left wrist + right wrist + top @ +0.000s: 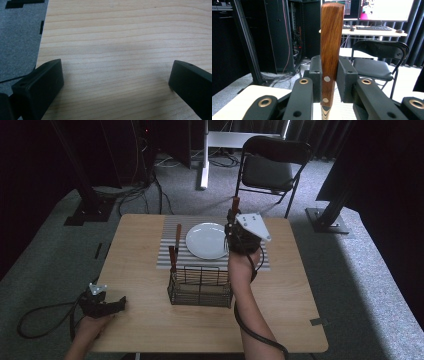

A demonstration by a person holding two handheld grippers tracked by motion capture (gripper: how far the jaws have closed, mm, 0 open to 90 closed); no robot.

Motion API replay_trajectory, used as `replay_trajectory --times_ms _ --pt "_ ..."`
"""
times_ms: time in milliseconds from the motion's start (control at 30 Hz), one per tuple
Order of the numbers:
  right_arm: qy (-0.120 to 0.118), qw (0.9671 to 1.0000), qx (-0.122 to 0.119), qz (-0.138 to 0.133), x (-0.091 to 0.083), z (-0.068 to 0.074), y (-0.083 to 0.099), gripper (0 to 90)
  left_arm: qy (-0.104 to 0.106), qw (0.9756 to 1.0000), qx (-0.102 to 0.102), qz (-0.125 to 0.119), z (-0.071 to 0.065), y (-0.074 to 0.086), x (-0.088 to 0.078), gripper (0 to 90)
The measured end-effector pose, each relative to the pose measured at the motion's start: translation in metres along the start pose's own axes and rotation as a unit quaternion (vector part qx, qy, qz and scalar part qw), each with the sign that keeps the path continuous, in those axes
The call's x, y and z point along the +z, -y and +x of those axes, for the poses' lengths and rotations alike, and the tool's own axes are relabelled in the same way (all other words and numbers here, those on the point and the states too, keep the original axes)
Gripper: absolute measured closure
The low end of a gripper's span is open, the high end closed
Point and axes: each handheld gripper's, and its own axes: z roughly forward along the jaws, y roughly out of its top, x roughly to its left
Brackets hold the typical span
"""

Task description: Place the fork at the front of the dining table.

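Observation:
My right gripper (234, 224) is raised over the right rim of a white plate (202, 241) and is shut on a wooden-handled utensil (235, 204), which it holds upright. In the right gripper view the riveted brown handle (332, 37) stands straight up, clamped between the two black pads (315, 75), with a bit of metal showing below. My left gripper (119, 303) lies at the table's front left corner. Its jaws stand wide apart over bare wood, with nothing between the fingers (42, 85).
The plate sits on a striped placemat (170, 227). A wire basket (200, 287) stands in front of it. A wooden-handled utensil (177, 236) lies left of the plate; another handle (172, 257) rises at the basket's far left corner. A folding chair (272, 167) stands beyond the table.

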Motion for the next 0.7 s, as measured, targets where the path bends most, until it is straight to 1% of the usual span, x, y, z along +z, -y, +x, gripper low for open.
replay_trajectory --times_ms 100,233,333,467,533,633,700 --pt "-0.003 1.0000 -0.001 0.005 0.008 -0.003 -0.003 76.0 0.000 1.0000 0.000 0.000 0.000 0.000 0.000 0.0" --pt "0.002 0.9999 -0.001 0.015 0.018 -0.009 -0.004 76.0 0.000 1.0000 0.000 0.000 0.000 0.000 0.000 0.0" --pt "0.010 0.9997 -0.005 0.020 0.027 -0.015 -0.003 76.0 0.000 1.0000 0.000 0.000 0.000 0.000 0.000 0.0" --pt "0.021 0.9992 -0.006 0.035 0.039 -0.026 0.001 76.0 0.000 1.0000 0.000 0.000 0.000 0.000 0.000 0.0" --pt "0.025 0.9988 -0.003 0.042 0.046 -0.031 0.004 76.0 0.000 1.0000 0.000 -0.001 0.000 0.000 0.000 0.0" --pt "0.030 0.9982 -0.003 0.052 0.057 -0.036 0.008 76.0 0.000 1.0000 0.000 -0.001 0.000 0.000 0.000 0.0" --pt "0.036 0.9974 -0.007 0.062 0.065 -0.041 0.013 76.0 0.000 1.0000 0.000 -0.001 0.000 0.000 0.000 0.0"
